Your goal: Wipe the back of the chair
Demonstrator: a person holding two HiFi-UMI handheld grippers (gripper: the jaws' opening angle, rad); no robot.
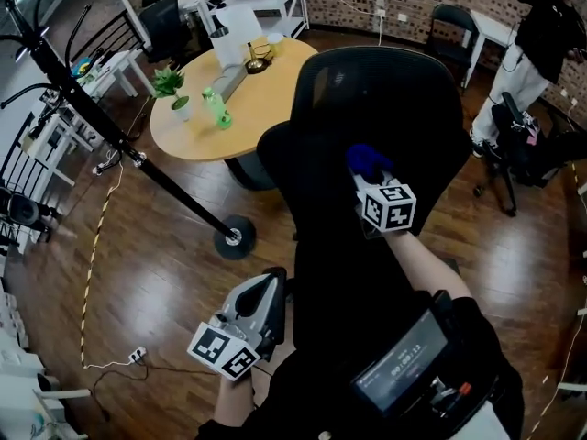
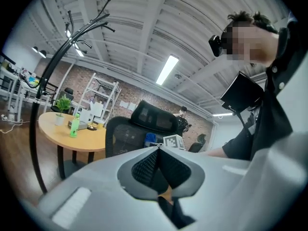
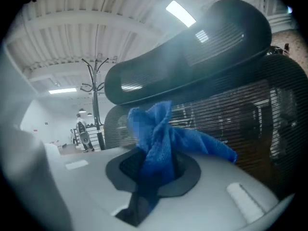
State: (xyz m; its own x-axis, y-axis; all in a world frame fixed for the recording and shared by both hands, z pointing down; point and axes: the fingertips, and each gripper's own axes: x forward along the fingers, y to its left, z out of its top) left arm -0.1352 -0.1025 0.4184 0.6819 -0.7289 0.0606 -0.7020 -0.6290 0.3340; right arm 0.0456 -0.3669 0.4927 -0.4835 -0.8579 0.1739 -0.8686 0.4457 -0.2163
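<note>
Straight ahead of the person, at the middle of the scene, a black office chair (image 1: 385,108) stands with the rear of its back turned toward them. The back stands upright, long axis running up to a curved headrest (image 3: 192,57) at the top. Its surface is dark ribbed mesh in a black frame, see-through in the right gripper view.

The right gripper (image 1: 374,180) is raised to the middle of that back, pointing away from the person into the mesh. Its tongs are pinching a blue cloth (image 3: 161,138). The cloth is a bunched terry rag that stands up out of the tongs, with one tail trailing off to the right. Its free end lies right at the mesh, though I cannot tell if it presses on it.

The left gripper (image 1: 272,282) hangs low and near, left of the chair, its tongs pressed together with nothing between them.

Far left, a round wooden table (image 1: 266,108) carries a small potted plant (image 1: 170,85) and a green bottle (image 1: 216,110). A black coat stand (image 1: 119,136) leans across the left side. Another person (image 1: 541,35) stands far right.
</note>
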